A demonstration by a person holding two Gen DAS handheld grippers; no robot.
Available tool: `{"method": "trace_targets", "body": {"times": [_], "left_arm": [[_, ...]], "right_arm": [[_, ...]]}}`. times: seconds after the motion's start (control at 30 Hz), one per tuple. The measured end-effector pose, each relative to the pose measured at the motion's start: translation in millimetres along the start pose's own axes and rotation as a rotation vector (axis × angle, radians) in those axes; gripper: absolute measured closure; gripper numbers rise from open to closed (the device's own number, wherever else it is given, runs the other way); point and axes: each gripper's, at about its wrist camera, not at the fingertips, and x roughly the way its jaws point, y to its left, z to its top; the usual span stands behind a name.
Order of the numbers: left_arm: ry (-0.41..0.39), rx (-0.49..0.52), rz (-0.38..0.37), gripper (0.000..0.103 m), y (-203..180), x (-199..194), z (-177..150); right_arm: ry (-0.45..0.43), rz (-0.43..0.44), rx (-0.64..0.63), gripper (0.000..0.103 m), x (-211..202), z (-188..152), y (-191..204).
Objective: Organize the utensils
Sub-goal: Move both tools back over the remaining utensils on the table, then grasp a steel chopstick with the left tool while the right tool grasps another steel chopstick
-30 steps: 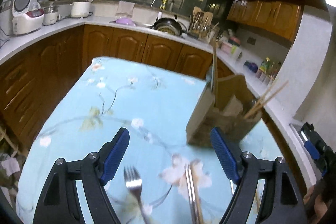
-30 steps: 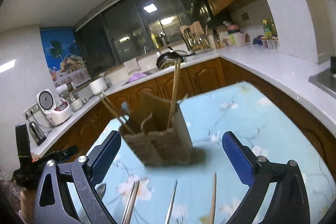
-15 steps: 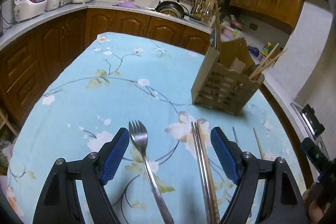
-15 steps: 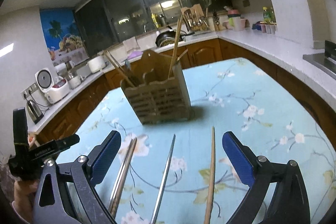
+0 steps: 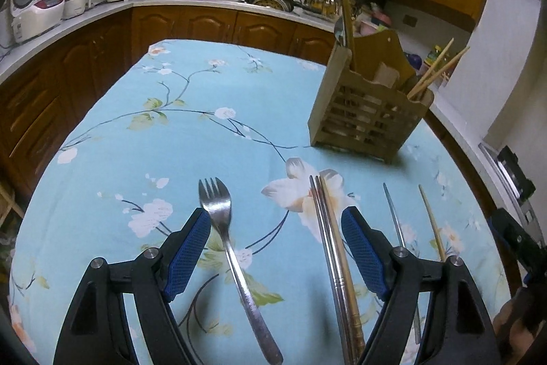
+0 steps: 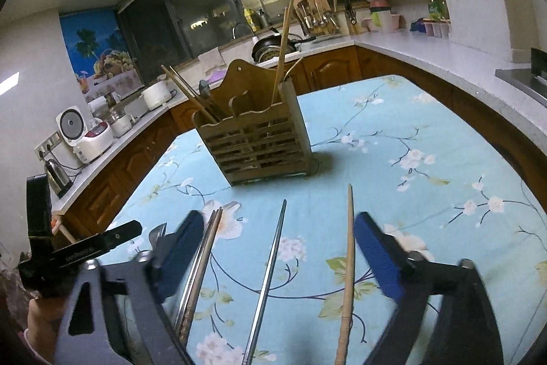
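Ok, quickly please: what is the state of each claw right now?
Left claw: open, holding nothing; the fork lies between its fingers.
Right claw: open, just closing, holding nothing.

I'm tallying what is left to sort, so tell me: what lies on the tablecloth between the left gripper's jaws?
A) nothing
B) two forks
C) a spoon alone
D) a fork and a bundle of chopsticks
D: in the left wrist view the fork and a bundle of chopsticks lie flat on the tablecloth between the open jaws of the left gripper, untouched by its pads.
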Motion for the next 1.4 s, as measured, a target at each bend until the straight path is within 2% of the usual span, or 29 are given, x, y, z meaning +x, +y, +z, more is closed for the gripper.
{"method": "trace_targets", "body": {"times": [0.1, 0.2, 0.37, 0.73, 0.87, 1.1, 1.17, 1.23, 1.4], "left_arm": [[0.024, 0.009, -0.007, 0.032, -7, 12, 6], [0.065, 0.03, -0.006, 0.039, -12, 28, 11], [0.124, 0.039, -0.015, 0.044, -18, 58, 20], [0.2, 0.092, 0.008, 0.058, -35, 122, 32], [0.19, 0.136, 0.033, 0.064, -40, 130, 33], [0.21, 0.18, 0.01, 0.067, -41, 134, 32], [0.222, 0.221, 0.022, 0.069, -46, 138, 34], [0.227, 0.261, 0.035, 0.073, -52, 143, 34], [0.218, 0.314, 0.032, 0.089, -60, 144, 33]], "right_arm": [[0.016, 0.002, 0.015, 0.039, 5, 1, -2], [0.04, 0.005, 0.021, 0.047, 12, 2, -2], [0.068, 0.01, 0.03, 0.05, 24, 4, -3], [0.133, 0.001, 0.046, 0.055, 57, 6, -11], [0.171, -0.005, 0.045, 0.061, 76, 7, -13], [0.276, -0.02, -0.012, 0.069, 119, 6, 0], [0.302, -0.033, -0.033, 0.073, 128, 6, 3], [0.331, -0.048, -0.063, 0.075, 139, 5, 7], [0.323, -0.115, -0.174, 0.083, 146, 3, 17]]}}
